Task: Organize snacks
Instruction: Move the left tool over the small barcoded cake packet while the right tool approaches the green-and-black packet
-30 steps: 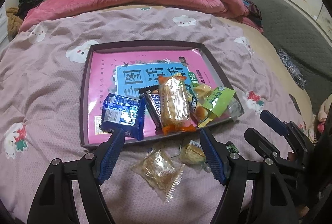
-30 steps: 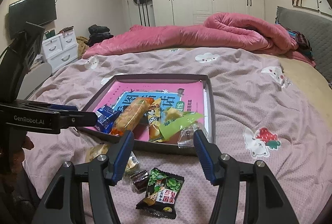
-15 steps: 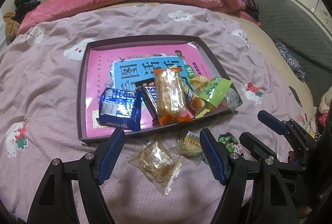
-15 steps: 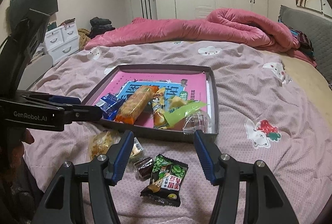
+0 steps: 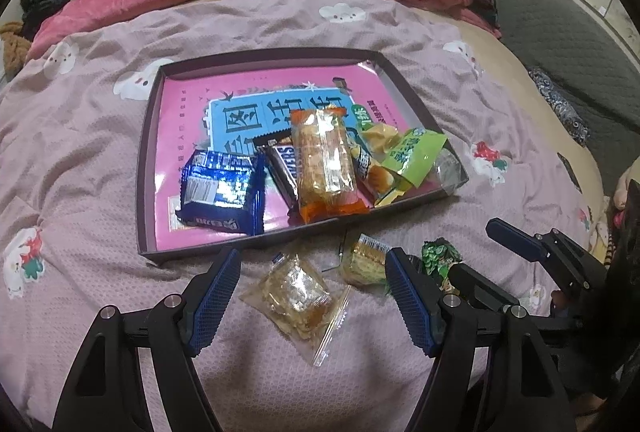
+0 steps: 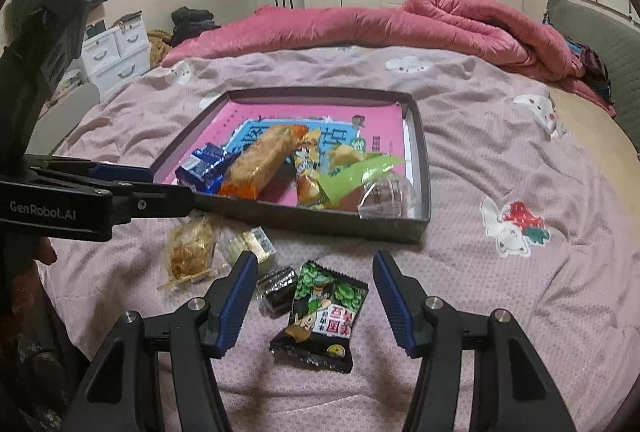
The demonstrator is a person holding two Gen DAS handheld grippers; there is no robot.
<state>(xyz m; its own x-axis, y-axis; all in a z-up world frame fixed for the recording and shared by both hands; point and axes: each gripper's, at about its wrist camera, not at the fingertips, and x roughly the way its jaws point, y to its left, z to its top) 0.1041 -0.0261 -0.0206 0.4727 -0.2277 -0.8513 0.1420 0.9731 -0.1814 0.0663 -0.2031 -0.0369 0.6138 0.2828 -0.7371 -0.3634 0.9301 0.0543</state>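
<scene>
Between the open, empty jaws of the right gripper, a green snack packet is lying on the bed; the left gripper, also gaping, is framing a clear crinkly pouch. Both look light, soft and slippery, best pinched across the middle.

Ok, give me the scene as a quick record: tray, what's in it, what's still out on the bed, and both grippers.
surface: bedspread, pink with cartoon prints
tray: dark shallow box with a pink book lining it
in tray: blue packet, dark chocolate bar, orange-ended cracker pack, green packet, plus others partly hidden
on bed: clear bag of brown snack, small gold-wrapped piece, green-and-black packet, small dark sweet
left gripper: open, empty, over the clear bag
right gripper: open, empty, over the green-and-black packet
</scene>
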